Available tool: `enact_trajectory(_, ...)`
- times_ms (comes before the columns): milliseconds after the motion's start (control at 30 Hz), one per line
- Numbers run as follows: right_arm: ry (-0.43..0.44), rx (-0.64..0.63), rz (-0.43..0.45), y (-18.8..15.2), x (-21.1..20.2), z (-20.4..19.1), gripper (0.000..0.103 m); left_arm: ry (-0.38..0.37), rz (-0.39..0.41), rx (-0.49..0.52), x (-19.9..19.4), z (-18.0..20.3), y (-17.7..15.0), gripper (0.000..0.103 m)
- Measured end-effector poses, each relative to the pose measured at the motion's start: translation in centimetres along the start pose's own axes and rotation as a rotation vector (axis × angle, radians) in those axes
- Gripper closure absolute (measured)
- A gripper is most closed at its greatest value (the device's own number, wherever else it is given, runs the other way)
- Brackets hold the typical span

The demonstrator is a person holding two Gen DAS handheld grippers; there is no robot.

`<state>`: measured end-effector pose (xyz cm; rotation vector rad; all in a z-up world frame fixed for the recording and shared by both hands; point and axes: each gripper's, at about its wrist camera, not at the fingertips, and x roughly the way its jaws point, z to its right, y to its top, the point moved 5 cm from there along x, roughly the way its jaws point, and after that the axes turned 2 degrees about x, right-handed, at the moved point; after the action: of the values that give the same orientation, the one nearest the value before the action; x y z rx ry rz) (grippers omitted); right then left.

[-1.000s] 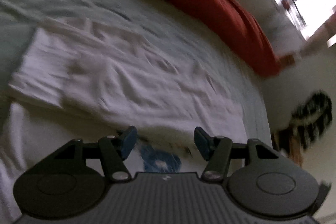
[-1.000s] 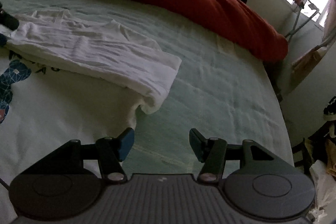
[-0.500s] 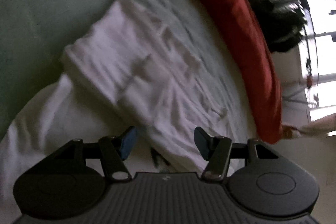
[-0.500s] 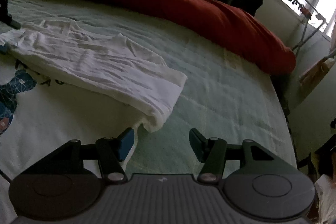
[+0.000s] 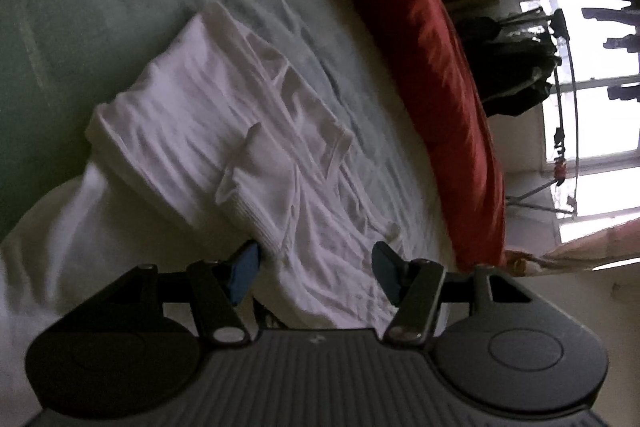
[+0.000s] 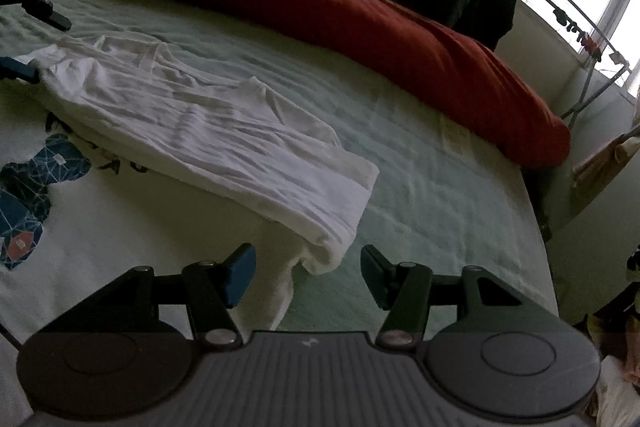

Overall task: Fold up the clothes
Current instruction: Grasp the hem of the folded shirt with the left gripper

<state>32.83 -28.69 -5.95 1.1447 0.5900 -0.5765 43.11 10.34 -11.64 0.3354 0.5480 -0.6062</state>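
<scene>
A white shirt (image 6: 208, 131) is seen lying on the bed (image 6: 420, 195), its far side folded over the body into a long band. The band's near corner (image 6: 320, 259) hangs just past the shirt's side edge, onto the green sheet. A blue print (image 6: 28, 187) is left showing on the flat part of the shirt.

The right claw (image 6: 308, 277) is held low over that corner with its jaws wide — the fabric lies between them in the picture, but no pad is seen pressing on it. The left claw (image 5: 316, 273) is held at the band's other end, by the collar (image 5: 256, 195); its jaws are opening, with cloth lying between them and not gripped. In the right view the left claw's blue pad (image 6: 18, 69) is seen just at the shirt's far edge.

Open sheet is left between the shirt and the red duvet (image 6: 320, 11) along the bed's far side, and more to the right of the corner, up to the bed's edge.
</scene>
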Motion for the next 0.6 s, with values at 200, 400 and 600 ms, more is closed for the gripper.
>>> enact_trajectory(200,0.002,0.0,0.021,0.6,-0.6,-0.7,0.041,-0.044,0.03,-0.002,0.4,0.5,0.5,0.041)
enact_trajectory(400,0.107,-0.045,0.121,4.0,-1.4,-3.4,0.041,-0.068,0.016,0.037,0.3,1.2,0.7,0.041)
enact_trajectory(600,0.364,-0.181,0.237,9.7,0.9,-11.8,0.037,-0.067,-0.013,0.055,0.2,0.9,1.1,0.041)
